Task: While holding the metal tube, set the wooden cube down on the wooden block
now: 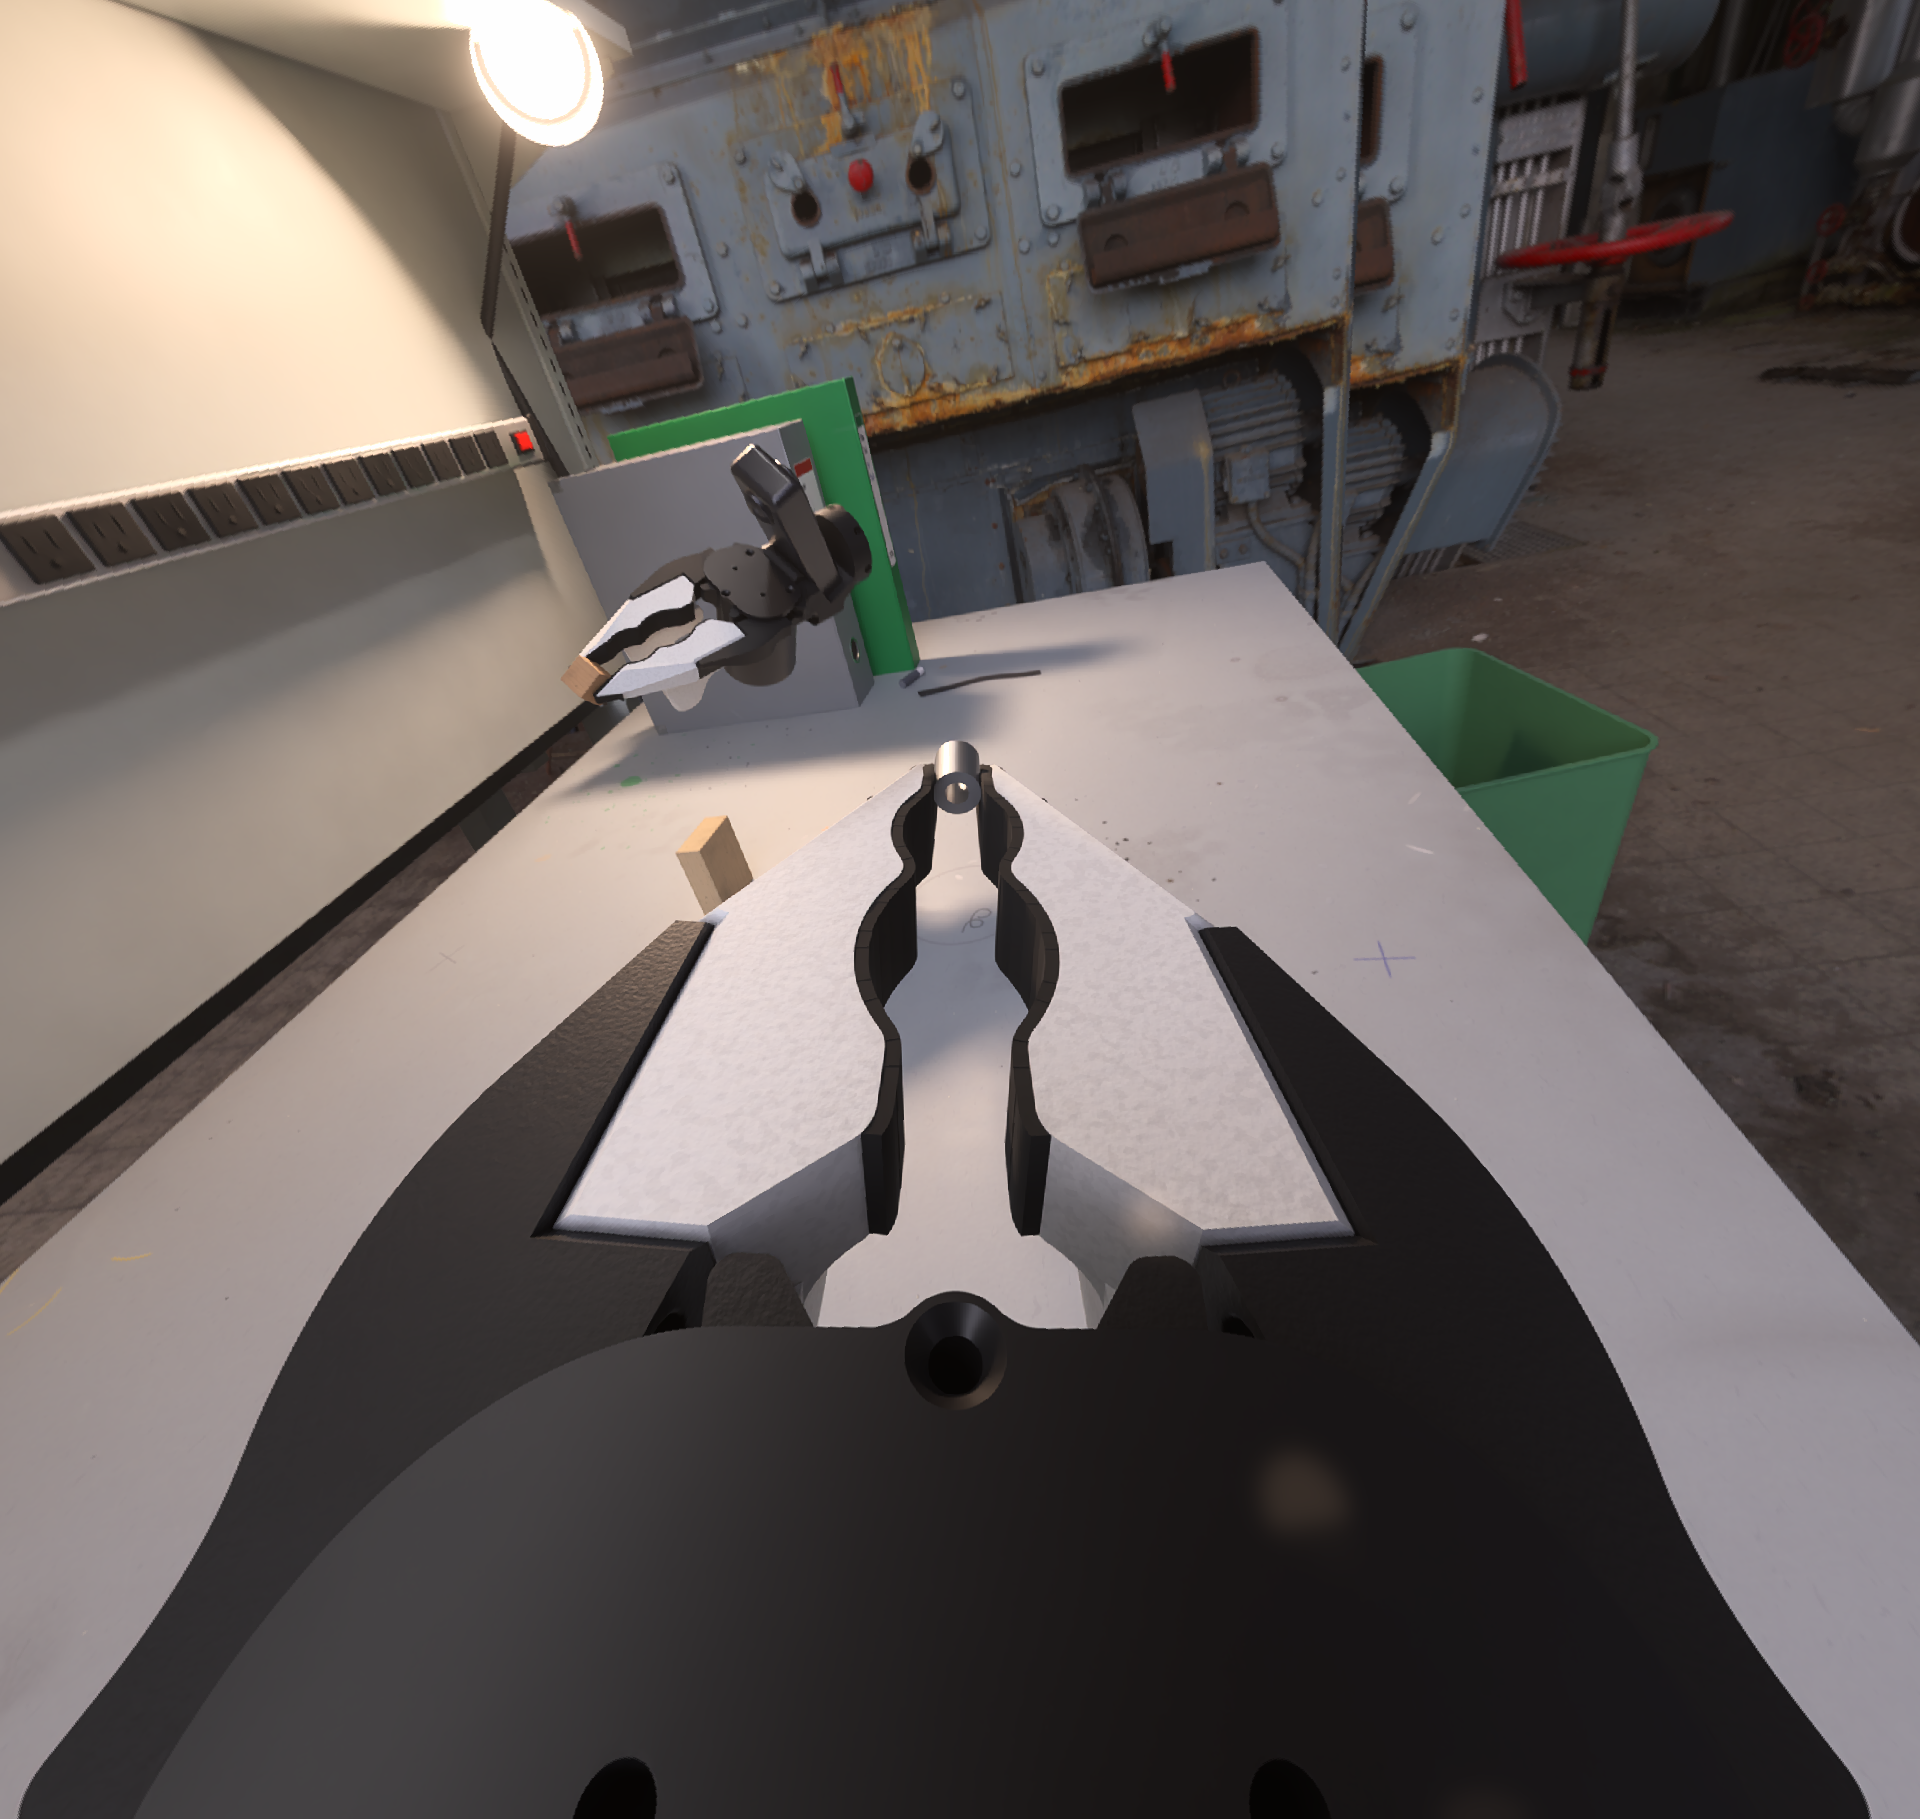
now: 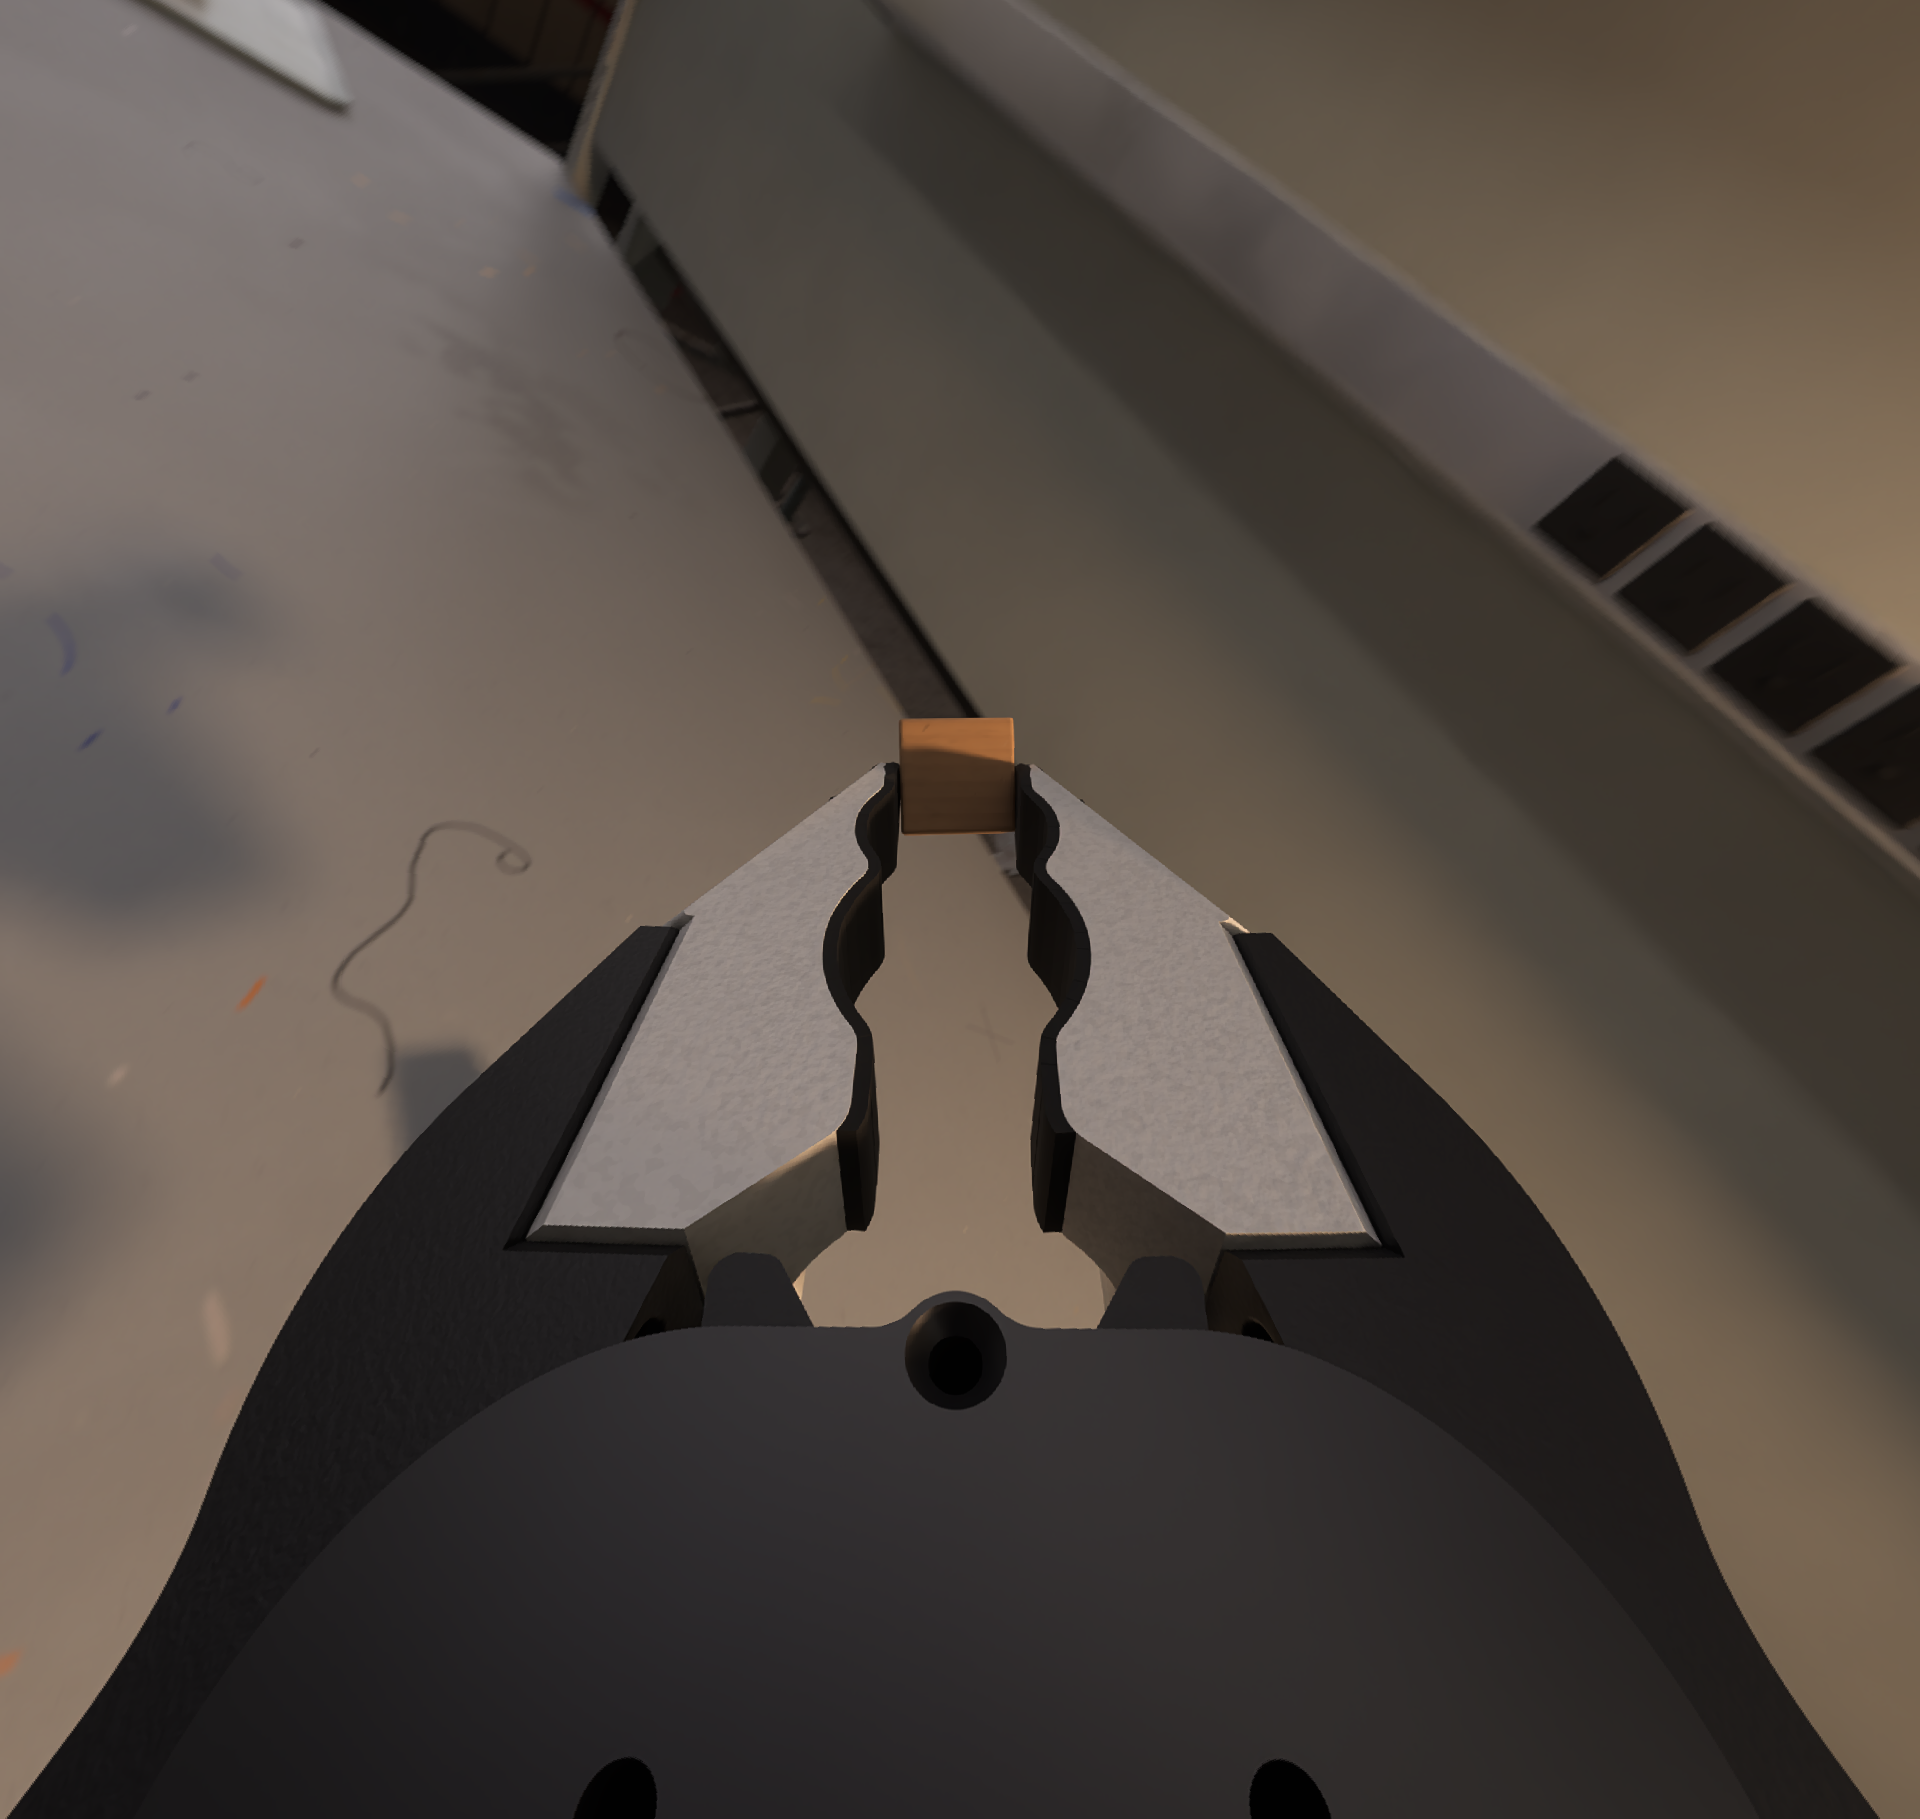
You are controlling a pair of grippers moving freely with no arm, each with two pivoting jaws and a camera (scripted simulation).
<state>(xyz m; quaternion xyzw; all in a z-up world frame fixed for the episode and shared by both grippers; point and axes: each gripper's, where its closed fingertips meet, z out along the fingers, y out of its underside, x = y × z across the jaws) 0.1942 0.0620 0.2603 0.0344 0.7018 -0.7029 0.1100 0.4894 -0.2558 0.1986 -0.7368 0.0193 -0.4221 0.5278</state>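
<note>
My left gripper (image 1: pixel 958 782) is shut on a short metal tube (image 1: pixel 958 778), held at its fingertips above the grey table. A wooden block (image 1: pixel 713 859) stands upright on the table just left of my left fingers. My right gripper (image 2: pixel 956 795) is shut on a small wooden cube (image 2: pixel 956 775), held in the air above the table near the back wall. In the left wrist view the right gripper (image 1: pixel 615 668) shows farther off, up and left of the block, with the cube (image 1: pixel 584 678) at its tips. The block is not in the right wrist view.
A grey box (image 1: pixel 727 564) with a green panel (image 1: pixel 842 481) stands at the back of the table (image 1: pixel 1195 730). A green bin (image 1: pixel 1527 761) sits off the table's right edge. A power strip (image 1: pixel 260 502) runs along the left wall. A thin wire (image 2: pixel 405 938) lies on the table.
</note>
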